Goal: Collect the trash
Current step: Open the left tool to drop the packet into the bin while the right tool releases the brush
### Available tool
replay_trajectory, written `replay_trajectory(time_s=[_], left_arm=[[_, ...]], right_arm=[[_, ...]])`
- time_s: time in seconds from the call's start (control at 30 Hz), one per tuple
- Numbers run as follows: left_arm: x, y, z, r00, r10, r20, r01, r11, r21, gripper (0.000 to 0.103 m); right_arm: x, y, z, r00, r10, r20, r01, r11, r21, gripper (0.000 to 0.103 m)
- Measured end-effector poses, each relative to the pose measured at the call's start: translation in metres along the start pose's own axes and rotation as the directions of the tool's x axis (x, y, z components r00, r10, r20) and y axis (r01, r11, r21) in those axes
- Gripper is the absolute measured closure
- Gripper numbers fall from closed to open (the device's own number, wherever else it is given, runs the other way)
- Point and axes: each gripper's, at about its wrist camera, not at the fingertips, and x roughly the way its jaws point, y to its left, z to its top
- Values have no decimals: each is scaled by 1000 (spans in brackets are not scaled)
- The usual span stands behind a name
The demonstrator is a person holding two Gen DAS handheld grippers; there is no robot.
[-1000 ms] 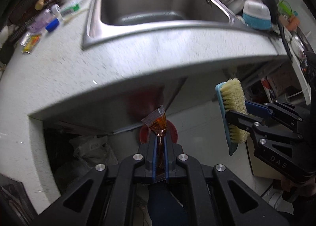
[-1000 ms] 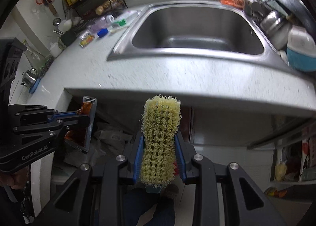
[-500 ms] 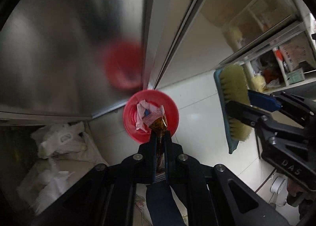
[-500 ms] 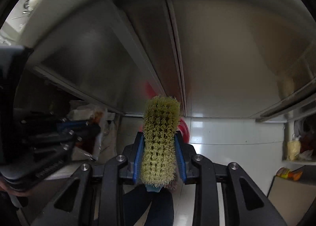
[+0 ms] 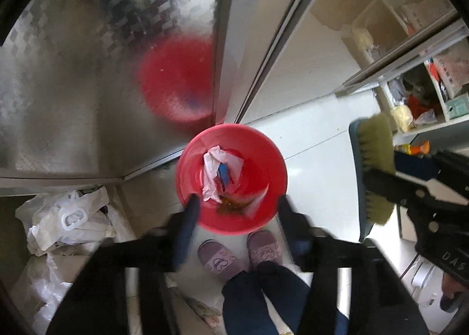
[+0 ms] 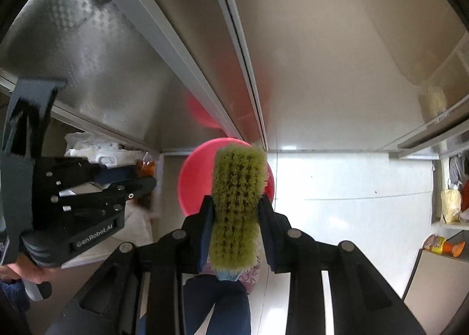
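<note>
My left gripper, jaws opening w/ nothing pinched, above red bin; orange wrapper blurred over its trash. My right gripper clamps scrub brush.

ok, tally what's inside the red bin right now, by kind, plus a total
White crumpled paper or tissue: 1
Blue scrap: 1
Orange-brown wrapper, blurred, just under the opening left gripper: 1
Total: 3 in the red bin
</note>
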Motion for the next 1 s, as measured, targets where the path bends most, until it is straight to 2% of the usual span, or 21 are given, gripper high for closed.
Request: replay_trajectory(time_s=[0.03, 0.07, 0.13, 0.4, 0.47, 0.6, 0.67, 0.8, 0.9, 1.0], left_arm=[[-1, 0, 0, 1000, -5, 2, 5, 1000, -2, 42], [-1, 2, 0, 1000, -5, 1, 5, 1000, -5, 35], [-3, 3, 0, 1000, -5, 0, 5, 1000, -9, 31], [-14, 16, -1, 1000, -2, 12, 3, 999, -37, 31], [-19, 22, -4, 999, 22, 49, -20, 998, -56, 31], [-16, 36, -7, 998, 47, 48, -44, 997, -71, 30], [-14, 45, -8, 998, 55, 43, -51, 995, -87, 18], [-9, 60, -13, 999, 38, 37, -33, 992, -123, 12], [-6, 66, -17, 998, 58, 31, -53, 990, -129, 0], [-3, 72, -18, 998, 59, 23, -55, 988, -141, 0]], right_arm=[[2, -2, -4, 1000, 0, -3, 0, 1000, 2, 75], [2, -1, -5, 1000, -1, -6, 1, 1000, 1, 75], [0, 1, -6, 1000, -4, -7, 4, 1000, -6, 75], [-7, 5, 3, 1000, 10, -4, -10, 999, -36, 75], [-7, 4, 4, 1000, 13, -4, -13, 999, -52, 75], [5, 8, 6, 1000, 15, -17, -16, 997, -72, 75], [11, 10, 5, 1000, 16, -22, -18, 997, -78, 75], [24, 15, 4, 999, 17, -46, -22, 994, -103, 75], [36, 20, 4, 997, 16, -70, -25, 991, -129, 75], [44, 22, 7, 997, 3, -74, -14, 988, -152, 75]])
